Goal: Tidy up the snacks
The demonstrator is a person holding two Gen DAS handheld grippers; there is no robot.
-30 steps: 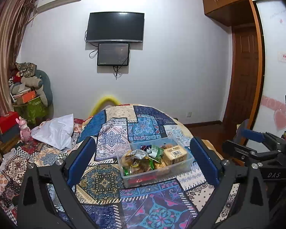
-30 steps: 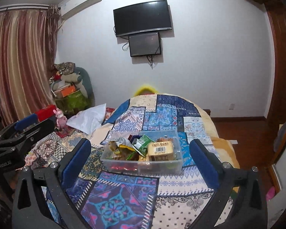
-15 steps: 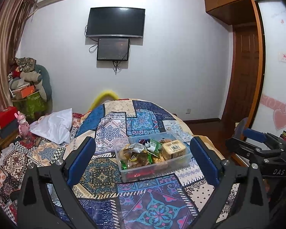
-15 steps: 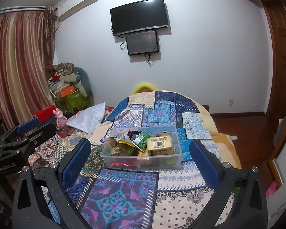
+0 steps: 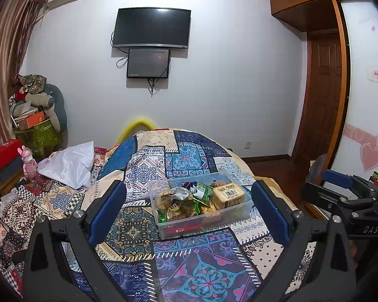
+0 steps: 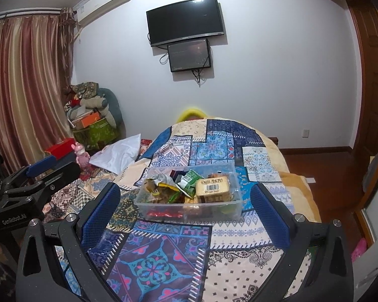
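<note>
Both grippers, left gripper (image 5: 189,210) and right gripper (image 6: 185,206), hang empty with fingers spread wide. Clear snack bin (image 5: 201,222), packed with packets, sits on the patchwork bed (image 5: 189,271) ahead, likely sorted already.

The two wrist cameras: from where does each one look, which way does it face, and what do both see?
Left wrist: sits on the left gripper, faces forward over the patchwork bedspread to the clear snack bin; own open blue fingers show, right gripper at right edge.
Right wrist: sits on the right gripper, faces the same bin from further right; own open fingers show, left gripper at left edge.
Shared: bin, bedspread, wall screens.
</note>
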